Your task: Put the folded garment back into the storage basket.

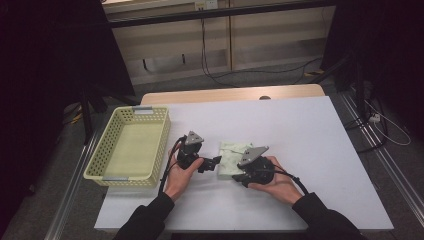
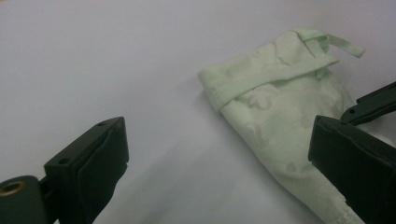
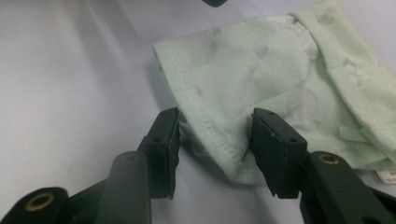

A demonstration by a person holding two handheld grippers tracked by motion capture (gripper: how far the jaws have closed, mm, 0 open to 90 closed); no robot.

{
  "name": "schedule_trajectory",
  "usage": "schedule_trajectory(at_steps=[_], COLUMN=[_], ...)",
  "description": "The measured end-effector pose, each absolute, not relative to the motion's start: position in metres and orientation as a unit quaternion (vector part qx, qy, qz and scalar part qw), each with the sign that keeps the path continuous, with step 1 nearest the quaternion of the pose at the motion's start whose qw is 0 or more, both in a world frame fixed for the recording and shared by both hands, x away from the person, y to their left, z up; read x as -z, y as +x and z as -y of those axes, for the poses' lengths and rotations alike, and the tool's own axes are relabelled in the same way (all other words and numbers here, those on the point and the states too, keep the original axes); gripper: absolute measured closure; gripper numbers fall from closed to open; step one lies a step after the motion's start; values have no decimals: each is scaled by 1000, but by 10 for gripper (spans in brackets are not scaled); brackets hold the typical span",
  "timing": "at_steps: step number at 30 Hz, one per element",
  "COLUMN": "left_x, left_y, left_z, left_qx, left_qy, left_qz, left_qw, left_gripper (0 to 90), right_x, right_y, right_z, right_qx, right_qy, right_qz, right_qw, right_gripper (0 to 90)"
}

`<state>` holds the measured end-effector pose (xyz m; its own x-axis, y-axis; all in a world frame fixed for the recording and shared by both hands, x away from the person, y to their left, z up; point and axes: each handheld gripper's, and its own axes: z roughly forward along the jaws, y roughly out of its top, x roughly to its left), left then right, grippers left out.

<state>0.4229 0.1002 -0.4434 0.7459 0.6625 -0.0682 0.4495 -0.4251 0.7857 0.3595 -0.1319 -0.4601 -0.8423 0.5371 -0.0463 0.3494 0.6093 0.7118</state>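
Note:
A folded pale green cloth (image 1: 231, 156) with a faint print lies in the middle of the white table (image 1: 310, 150). My left gripper (image 1: 212, 162) sits at its left edge, jaws wide open. In the left gripper view the cloth (image 2: 280, 107) lies ahead and to the right, with one jaw of the left gripper (image 2: 219, 154) at its side. My right gripper (image 1: 239, 175) is at the cloth's near corner. In the right gripper view the hemmed corner of the cloth (image 3: 261, 70) lies between the jaws of the right gripper (image 3: 215, 135), which stand partly apart.
A pale yellow perforated basket (image 1: 100, 150) stands at the table's left edge with nothing in it. Bare table lies to the right of and beyond the cloth. Cables and dark stands are on the floor around the table.

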Motion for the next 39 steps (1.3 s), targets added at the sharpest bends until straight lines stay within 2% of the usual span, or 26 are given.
schedule_trajectory(at_steps=[2, 5, 8, 12, 16, 22, 27, 34, 39], left_x=[442, 443, 441, 442, 440, 438, 440, 450, 453], left_y=[426, 429, 436, 446, 455, 470, 473, 479, 477], left_z=[-100, -98, -101, -99, -91, -81, -76, -71, -69], left_qx=[-129, -132, -142, -130, -126, -108, -102, -74, -58], left_qy=[837, 814, 820, 807, 821, 811, 826, 827, 831], left_qz=[-332, -357, -351, -365, -357, -375, -371, -382, -375], left_qw=[415, 439, 430, 447, 427, 436, 412, 406, 407], left_gripper=[54, 54, 55, 65, 69, 69, 96, 222, 363], right_x=[460, 460, 460, 461, 461, 461, 462, 462, 462], right_y=[361, 362, 361, 362, 361, 361, 360, 360, 360], right_z=[133, 133, 133, 133, 133, 133, 133, 134, 133], right_qx=[-365, -363, -365, -367, -367, -368, -368, -370, -370], right_qy=[254, 253, 255, 255, 256, 255, 258, 261, 260], right_qz=[-888, -889, -888, -887, -886, -886, -884, -883, -883], right_qw=[121, 119, 120, 119, 119, 121, 124, 122, 124], right_gripper=[519, 521, 523, 524, 523, 522, 522, 522, 522])
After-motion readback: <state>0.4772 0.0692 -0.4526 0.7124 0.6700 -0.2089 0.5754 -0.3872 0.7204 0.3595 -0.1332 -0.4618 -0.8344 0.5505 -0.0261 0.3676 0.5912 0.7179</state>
